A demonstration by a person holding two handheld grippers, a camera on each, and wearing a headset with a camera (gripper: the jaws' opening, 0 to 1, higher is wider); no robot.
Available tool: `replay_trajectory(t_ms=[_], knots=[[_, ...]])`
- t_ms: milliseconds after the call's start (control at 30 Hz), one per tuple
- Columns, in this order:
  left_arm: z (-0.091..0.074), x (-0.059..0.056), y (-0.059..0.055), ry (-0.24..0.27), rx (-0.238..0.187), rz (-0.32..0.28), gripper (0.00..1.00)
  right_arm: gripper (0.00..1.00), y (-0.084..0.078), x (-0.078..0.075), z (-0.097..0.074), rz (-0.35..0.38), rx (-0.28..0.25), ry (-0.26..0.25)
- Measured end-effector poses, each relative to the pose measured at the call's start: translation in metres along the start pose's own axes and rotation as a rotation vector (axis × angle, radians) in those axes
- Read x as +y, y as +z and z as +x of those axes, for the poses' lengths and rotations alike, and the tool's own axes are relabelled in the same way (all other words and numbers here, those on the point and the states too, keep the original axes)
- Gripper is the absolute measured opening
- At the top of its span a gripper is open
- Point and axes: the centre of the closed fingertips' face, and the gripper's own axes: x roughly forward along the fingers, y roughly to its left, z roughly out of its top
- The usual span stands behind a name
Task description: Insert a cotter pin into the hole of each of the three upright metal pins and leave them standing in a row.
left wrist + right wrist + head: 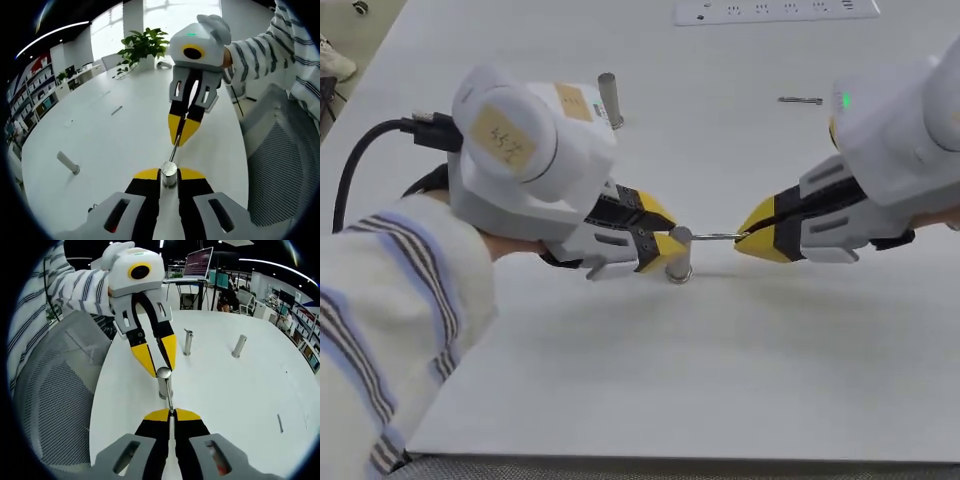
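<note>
A short upright metal pin (678, 262) stands on the white table, and my left gripper (671, 237) is shut on its upper part. Its yellow fingertips (148, 174) press the pin (169, 173) from both sides. My right gripper (744, 237) comes from the right, shut on a thin cotter pin (716, 237) held level. The cotter pin's (170, 399) free end meets the pin's head (163, 373); whether it is in the hole I cannot tell. Two more upright pins (188, 341) (239, 345) stand farther back, one of them (609, 99) beyond my left gripper.
A loose cotter pin (800, 100) lies on the table at the back right. A white power strip (775, 10) runs along the far edge. A black cable (360, 160) trails off the left gripper. A mesh chair (55, 390) stands by the table edge.
</note>
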Motion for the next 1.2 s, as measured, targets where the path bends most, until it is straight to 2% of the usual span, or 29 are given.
replay_trajectory(t_ms=[133,167,200,400,533,667,1000,1100,1133,1200], knots=[[0.001,-0.001,0.0,-0.01,0.0,0.017,0.09,0.0,0.007,-0.002,0.004,-0.009,-0.016,0.006],[0.002,0.0,0.0,-0.012,0.002,0.02,0.09,0.0,0.005,-0.003,0.005,-0.023,0.008,-0.003],[0.002,0.001,-0.001,-0.011,0.002,0.021,0.09,0.0,0.006,-0.003,0.006,-0.042,0.011,-0.002],[0.002,0.0,-0.001,-0.01,-0.001,0.013,0.09,0.0,0.004,-0.001,0.013,-0.038,0.012,0.005],[0.004,0.0,0.0,-0.012,-0.004,0.009,0.08,0.0,0.011,0.005,0.019,-0.034,-0.013,0.027],[0.007,-0.003,0.001,-0.016,-0.004,0.01,0.08,0.0,0.017,0.011,0.022,-0.05,-0.012,0.036],[0.009,-0.002,0.005,-0.017,-0.002,0.026,0.08,0.0,0.022,0.015,0.019,-0.086,-0.016,0.038],[0.009,-0.002,0.005,-0.013,-0.005,0.005,0.08,0.0,0.021,0.013,0.018,-0.091,-0.022,0.019],[0.009,-0.002,0.005,-0.013,-0.006,0.006,0.08,0.0,0.021,0.013,0.018,-0.093,-0.025,0.017],[0.009,-0.002,0.006,-0.011,-0.006,0.009,0.09,0.1,0.022,0.013,0.017,-0.093,-0.036,0.011]])
